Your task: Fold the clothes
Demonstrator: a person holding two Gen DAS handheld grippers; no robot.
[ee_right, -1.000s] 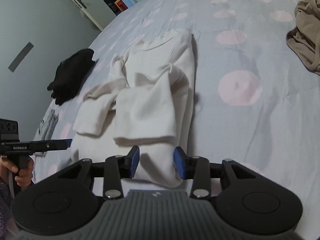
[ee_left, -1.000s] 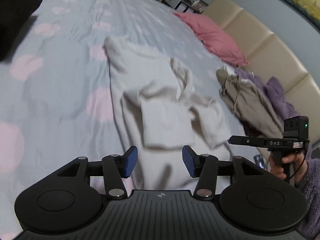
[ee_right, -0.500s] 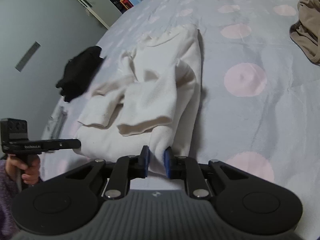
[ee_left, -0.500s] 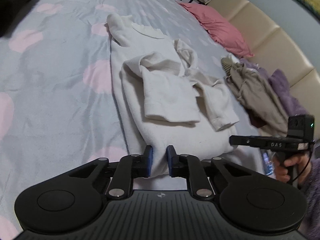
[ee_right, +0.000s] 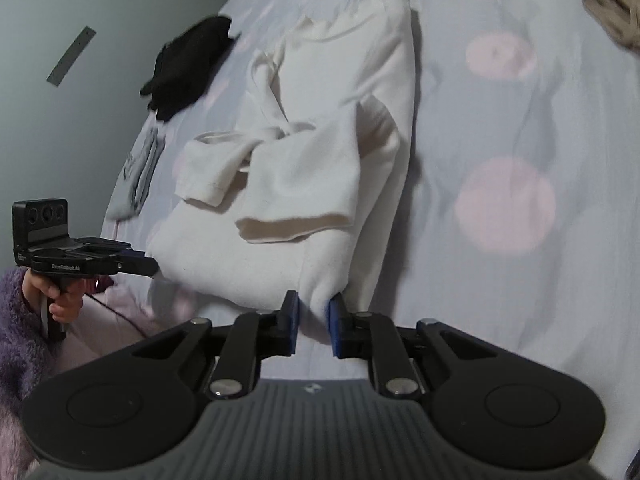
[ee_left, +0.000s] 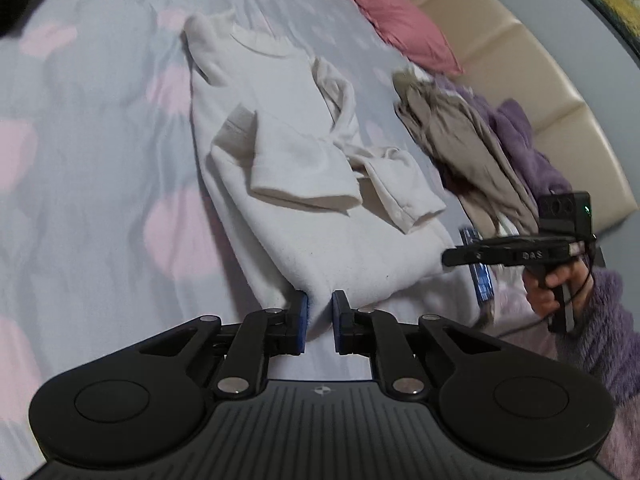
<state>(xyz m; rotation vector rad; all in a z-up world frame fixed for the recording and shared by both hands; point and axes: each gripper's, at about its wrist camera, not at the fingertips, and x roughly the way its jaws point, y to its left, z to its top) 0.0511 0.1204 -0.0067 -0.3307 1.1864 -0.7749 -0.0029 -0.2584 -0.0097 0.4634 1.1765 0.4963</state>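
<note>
A cream sweater [ee_left: 304, 184] lies lengthwise on the bed with both sleeves folded across its body; it also shows in the right wrist view [ee_right: 320, 168]. My left gripper [ee_left: 319, 320] is shut on one bottom hem corner of the sweater. My right gripper [ee_right: 312, 320] is shut on the other bottom hem corner. Both corners are lifted slightly off the bedsheet. Each gripper shows in the other's view, the right gripper [ee_left: 452, 258] at the right and the left gripper [ee_right: 150, 266] at the left.
The bed has a pale blue sheet with pink dots [ee_left: 100, 200]. A beige garment [ee_left: 460, 148] and a purple one [ee_left: 524, 148] lie by the padded headboard [ee_left: 520, 60], next to a pink pillow [ee_left: 400, 28]. A black garment [ee_right: 188, 64] and a grey item [ee_right: 140, 176] lie at the far side.
Both grippers went from open above the hem to shut on the sweater's bottom corners, and have since raised the hem a little.
</note>
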